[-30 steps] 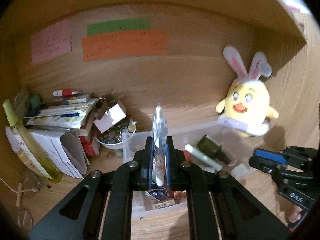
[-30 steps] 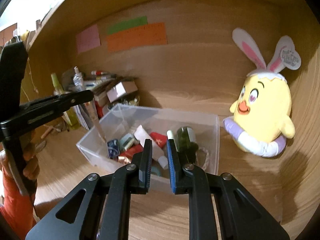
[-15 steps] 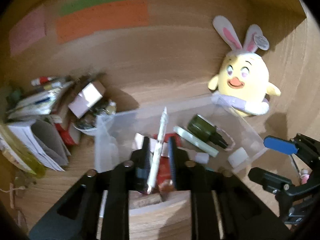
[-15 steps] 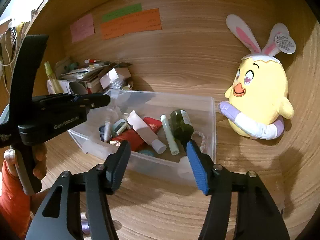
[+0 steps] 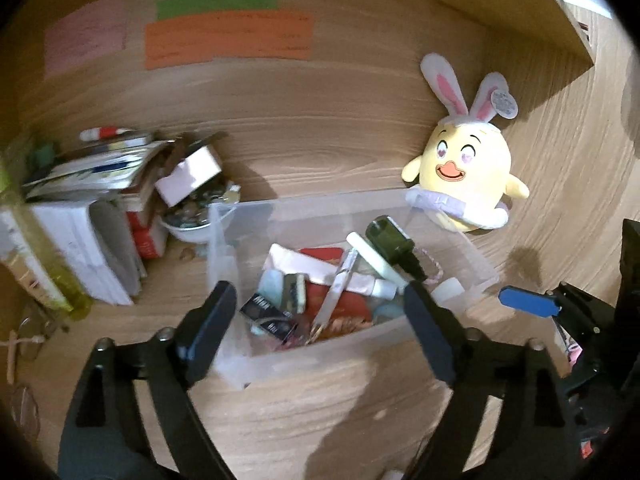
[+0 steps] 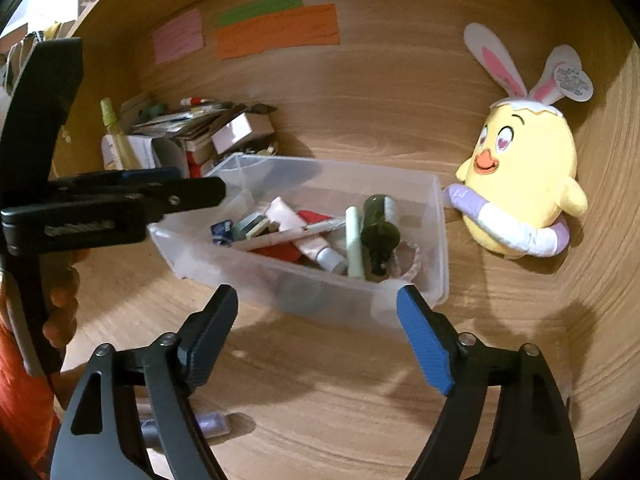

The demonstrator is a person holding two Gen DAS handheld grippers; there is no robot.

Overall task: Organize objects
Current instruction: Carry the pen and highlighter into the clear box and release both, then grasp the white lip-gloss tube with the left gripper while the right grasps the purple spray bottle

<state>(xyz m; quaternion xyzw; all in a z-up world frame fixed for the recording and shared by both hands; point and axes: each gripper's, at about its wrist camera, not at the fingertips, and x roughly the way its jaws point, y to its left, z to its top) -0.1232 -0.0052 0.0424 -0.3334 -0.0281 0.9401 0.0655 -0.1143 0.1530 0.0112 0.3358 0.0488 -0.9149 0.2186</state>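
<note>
A clear plastic bin [image 5: 224, 240] [image 6: 438, 216] sits on the wooden desk and holds several small items: a pink tube, a dark green bottle [image 5: 390, 236] [image 6: 378, 224], a pale green stick and a white pen [image 5: 336, 288] [image 6: 292, 234] lying across the pile. My left gripper [image 5: 320, 312] is open and empty above the bin's near edge; it also shows at the left of the right wrist view [image 6: 200, 196]. My right gripper [image 6: 316, 320] is open and empty in front of the bin.
A yellow bunny-eared plush [image 5: 464, 176] [image 6: 524, 188] leans against the back wall right of the bin. A stack of books, papers and a small box [image 5: 100, 200] [image 6: 192, 132] crowds the left. A small purple-capped item [image 6: 208, 424] lies on the desk near my right gripper.
My left gripper carried the pen over the bin, opened and let it go; the pen now lies in the bin. My right gripper opened wide.
</note>
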